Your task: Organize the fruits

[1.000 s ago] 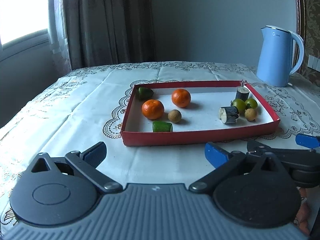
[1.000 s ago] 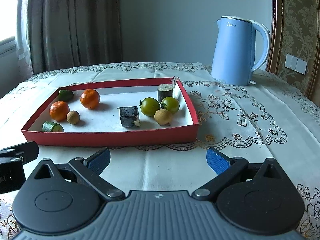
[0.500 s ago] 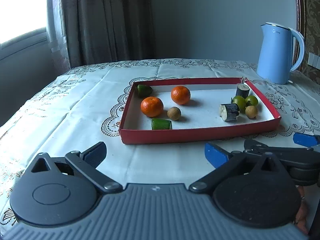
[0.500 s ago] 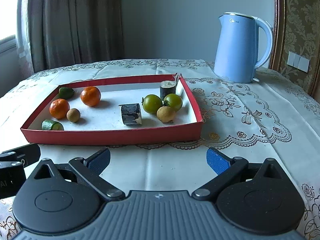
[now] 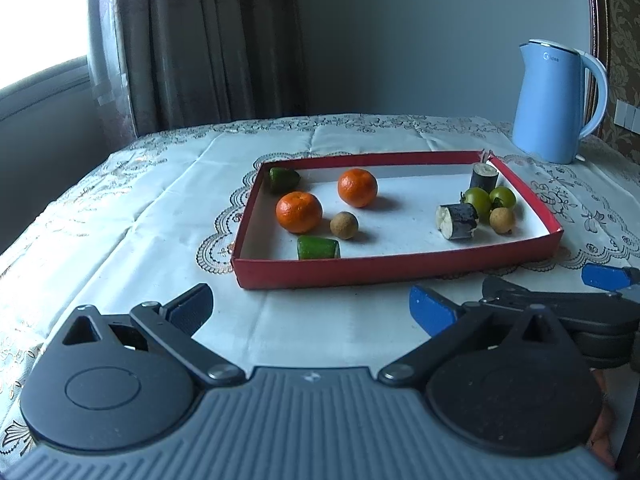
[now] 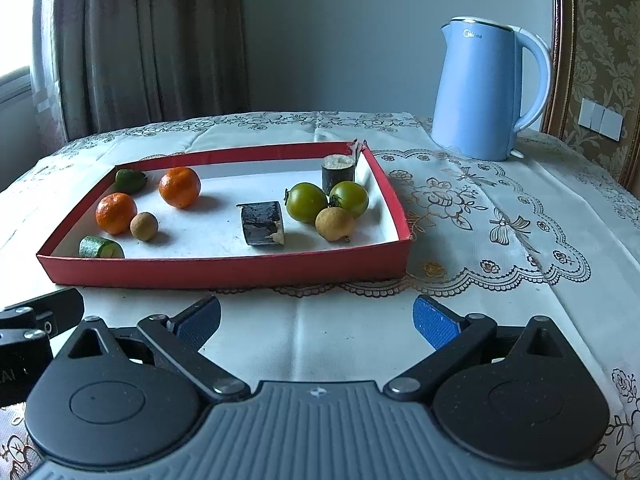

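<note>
Both my grippers hang low over the worktop (image 6: 500,240), short of the red tray (image 6: 224,272). Left gripper (image 5: 310,306): fingers spread wide, holding nothing. Right gripper (image 6: 316,318): same, wide apart and empty.

Change over the last second: only my view has shifted a little; the tray sits slightly farther off and no fruit has moved.

All fruit lies in the tray. Left end: two oranges (image 6: 180,187), one brown ball (image 6: 144,226), two green pieces (image 6: 101,248). Right end: two green tomatoes (image 6: 307,202), another brown ball (image 6: 335,223), two dark stubs (image 6: 262,224).

Kinds are split between ends, so the sorting looks either pending or loosely done.
</note>
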Motion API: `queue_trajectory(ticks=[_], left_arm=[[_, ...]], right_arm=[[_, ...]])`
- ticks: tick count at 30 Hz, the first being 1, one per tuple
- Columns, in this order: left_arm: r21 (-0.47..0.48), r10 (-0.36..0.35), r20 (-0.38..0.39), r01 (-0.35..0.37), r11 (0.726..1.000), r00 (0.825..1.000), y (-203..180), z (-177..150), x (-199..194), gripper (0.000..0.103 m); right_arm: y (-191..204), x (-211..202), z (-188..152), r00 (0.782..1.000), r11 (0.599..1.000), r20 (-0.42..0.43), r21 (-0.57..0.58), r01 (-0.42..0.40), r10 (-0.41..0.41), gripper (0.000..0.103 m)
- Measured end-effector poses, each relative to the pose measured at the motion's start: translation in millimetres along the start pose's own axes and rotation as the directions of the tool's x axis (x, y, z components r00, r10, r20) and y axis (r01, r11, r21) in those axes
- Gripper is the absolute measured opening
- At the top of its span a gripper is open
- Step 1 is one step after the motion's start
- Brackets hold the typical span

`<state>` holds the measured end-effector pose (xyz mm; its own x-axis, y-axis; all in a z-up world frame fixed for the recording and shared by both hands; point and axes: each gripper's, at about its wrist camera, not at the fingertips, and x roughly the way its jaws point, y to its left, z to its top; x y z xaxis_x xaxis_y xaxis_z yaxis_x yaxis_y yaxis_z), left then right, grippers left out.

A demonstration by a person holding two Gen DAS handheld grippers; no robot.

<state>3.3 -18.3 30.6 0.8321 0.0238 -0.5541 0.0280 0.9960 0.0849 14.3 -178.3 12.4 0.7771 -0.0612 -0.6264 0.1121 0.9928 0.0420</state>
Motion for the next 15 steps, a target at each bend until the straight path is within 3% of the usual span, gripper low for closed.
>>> queue_trajectory(ticks=[10,15], left_arm=[[-0.023,-0.049,-0.002,0.049,0.999,0.999,0.5,0.6,3.0,0.103],[0.011,0.0,0.054,-0.001,1.0,0.999,-4.6,-0.9,-1.5,0.103]], right_arm=[[-0.7,1.1,0.3,1.0,1.0,0.008,-0.001,0.014,-0.014,0.103],[-0.8,1.0,0.9,1.0,1.0,0.018,0.004,0.021,-0.021,0.103]])
